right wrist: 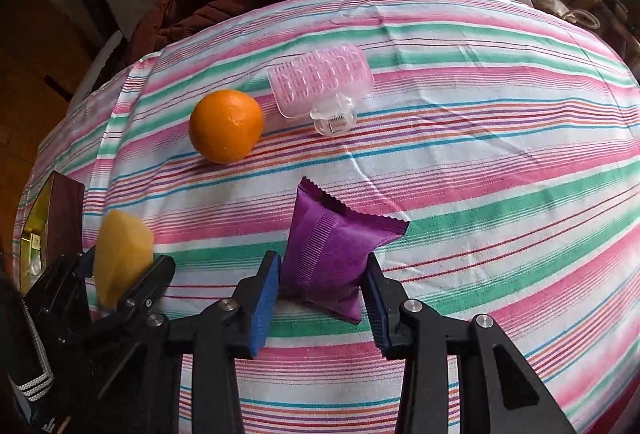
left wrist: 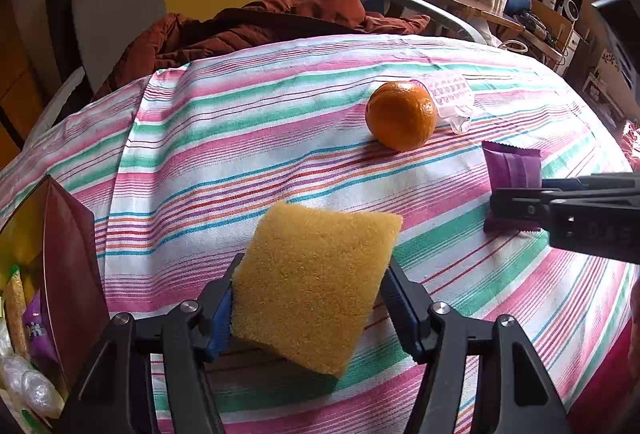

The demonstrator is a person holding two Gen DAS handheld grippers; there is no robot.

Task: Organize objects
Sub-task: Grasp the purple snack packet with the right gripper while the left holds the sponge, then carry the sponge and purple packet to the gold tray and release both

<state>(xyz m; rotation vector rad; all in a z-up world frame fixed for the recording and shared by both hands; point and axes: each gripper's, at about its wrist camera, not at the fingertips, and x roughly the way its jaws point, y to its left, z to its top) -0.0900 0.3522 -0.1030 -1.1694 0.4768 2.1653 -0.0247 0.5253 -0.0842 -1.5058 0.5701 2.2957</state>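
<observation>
Right wrist — right tool (right wrist: 322, 288) pinches purple packet (right wrist: 334, 254) on striped cloth (right wrist: 500, 162).

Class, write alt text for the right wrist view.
The right gripper pinches a purple foil sachet on a striped tablecloth. Beyond lie a round orange and a pink plastic clip; at left, the left gripper holds a yellow sponge.

orange (right wrist: 226, 126) left of hair roller (right wrist: 320, 86) | packet (right wrist: 336, 258) in front | sponge (right wrist: 120, 258) far left
</observation>
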